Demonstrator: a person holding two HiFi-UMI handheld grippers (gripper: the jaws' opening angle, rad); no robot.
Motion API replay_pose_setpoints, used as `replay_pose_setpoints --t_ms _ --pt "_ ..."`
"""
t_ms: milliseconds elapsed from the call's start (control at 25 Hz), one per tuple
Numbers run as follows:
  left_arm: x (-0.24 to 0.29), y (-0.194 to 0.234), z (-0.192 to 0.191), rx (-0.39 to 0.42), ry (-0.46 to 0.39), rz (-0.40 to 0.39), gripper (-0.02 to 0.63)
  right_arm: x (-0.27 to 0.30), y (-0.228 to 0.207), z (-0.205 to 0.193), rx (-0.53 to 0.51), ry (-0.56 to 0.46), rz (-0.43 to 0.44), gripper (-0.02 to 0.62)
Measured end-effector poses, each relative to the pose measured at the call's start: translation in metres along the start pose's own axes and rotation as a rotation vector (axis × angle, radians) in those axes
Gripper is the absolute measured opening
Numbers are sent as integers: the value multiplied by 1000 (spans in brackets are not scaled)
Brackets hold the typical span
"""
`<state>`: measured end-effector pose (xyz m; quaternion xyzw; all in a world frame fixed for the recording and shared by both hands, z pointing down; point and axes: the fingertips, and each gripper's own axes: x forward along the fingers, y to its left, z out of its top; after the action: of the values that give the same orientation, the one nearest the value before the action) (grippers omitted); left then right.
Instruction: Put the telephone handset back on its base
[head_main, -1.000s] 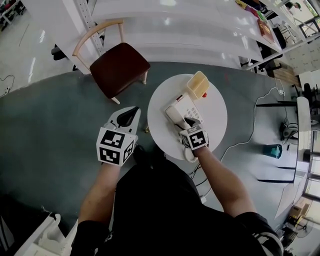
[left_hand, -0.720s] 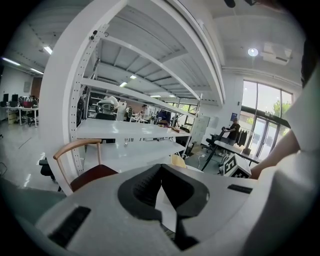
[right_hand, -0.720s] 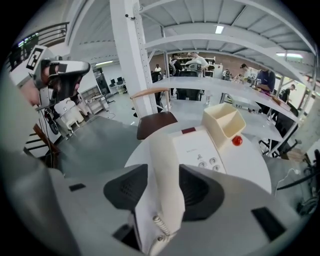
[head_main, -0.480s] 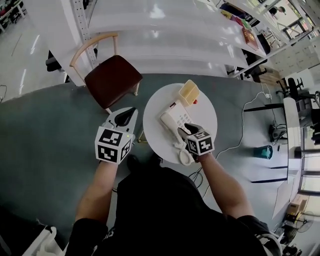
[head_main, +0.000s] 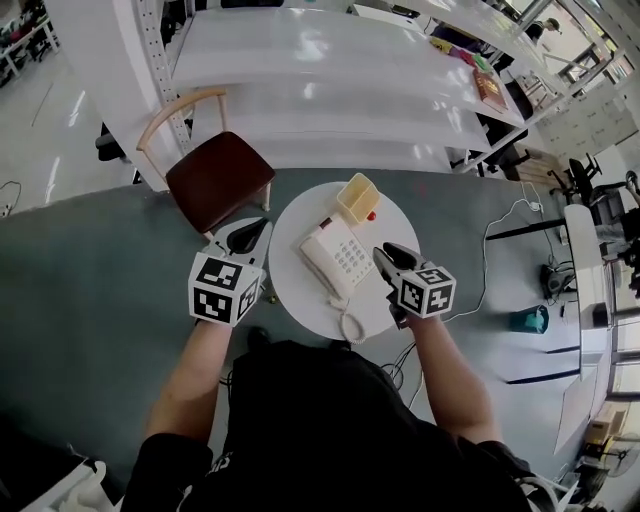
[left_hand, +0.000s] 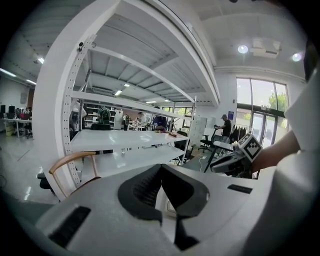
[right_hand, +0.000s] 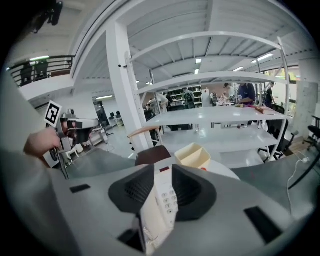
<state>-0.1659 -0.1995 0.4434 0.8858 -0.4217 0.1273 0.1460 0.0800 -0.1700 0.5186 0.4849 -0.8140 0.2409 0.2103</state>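
Right gripper (head_main: 384, 253) rose, jaws closing empty; yellow box (head_main: 357, 197) maybe touches telephone (head_main: 330, 262).

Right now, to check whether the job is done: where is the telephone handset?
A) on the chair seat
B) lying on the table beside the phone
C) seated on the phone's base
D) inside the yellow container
C: in the head view the handset lies along the left side of the base on the round table, with its coiled cord trailing toward the person.

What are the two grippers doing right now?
Left gripper: closed, empty.
Right gripper: slightly open, jaws have just been closing, nothing between them.
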Motion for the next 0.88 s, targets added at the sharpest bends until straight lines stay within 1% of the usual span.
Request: replay_pose_setpoints --t_ms 80,160,240,360,560,680,800,880 --pt "5 -11 8 17 -8 30 9 -16 -13 8 1 -49 15 112" --pt "6 -28 15 16 -18 61 9 -37 -26 10 8 -88 32 109" --pt "7 -53 24 9 -35 86 9 -63 -41 14 8 -129 52 106" --pt "10 -92 41 21 -60 116 11 -103 -64 30 -15 -200 89 93" --pt "13 -138 61 4 -96 172 9 -158 -90 58 -59 -297 155 45" --pt "16 -161 68 5 -100 181 11 -183 -109 74 -61 -343 151 25" --pt "19 -179 80 47 -98 168 9 -208 -120 95 -43 -411 151 7" --pt "20 -186 92 73 -109 158 11 -227 -120 112 -56 -461 155 6"
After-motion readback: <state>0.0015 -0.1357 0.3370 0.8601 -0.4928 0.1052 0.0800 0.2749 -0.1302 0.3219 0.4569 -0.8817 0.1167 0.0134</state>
